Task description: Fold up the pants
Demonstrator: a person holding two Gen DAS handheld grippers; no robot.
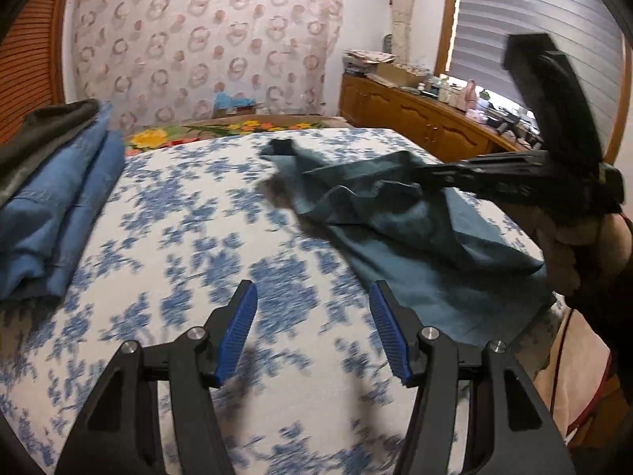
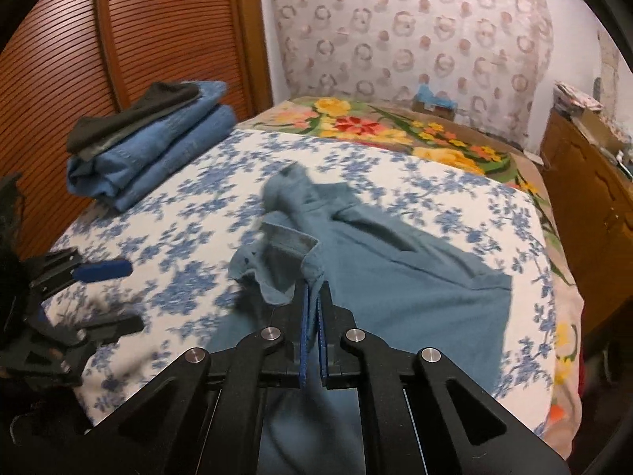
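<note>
Teal-blue pants (image 1: pixel 399 233) lie crumpled on the blue-flowered bedspread (image 1: pixel 190 213), to the right of my left gripper. My left gripper (image 1: pixel 314 297) is open and empty, hovering above the bedspread just left of the pants' near edge. My right gripper (image 2: pixel 315 291) is shut on a fold of the pants (image 2: pixel 395 277) near the waistband and lifts it a little off the bed. The right gripper also shows in the left wrist view (image 1: pixel 419 172), reaching in from the right. The left gripper also shows at the left edge of the right wrist view (image 2: pixel 110 295).
A stack of folded jeans (image 2: pixel 158 146) with a dark garment on top sits at the bed's far left, by a wooden louvred door (image 2: pixel 79 39). A flowered blanket (image 2: pixel 395 126) covers the bed's far end. A cluttered wooden dresser (image 1: pixel 415 118) stands to the right.
</note>
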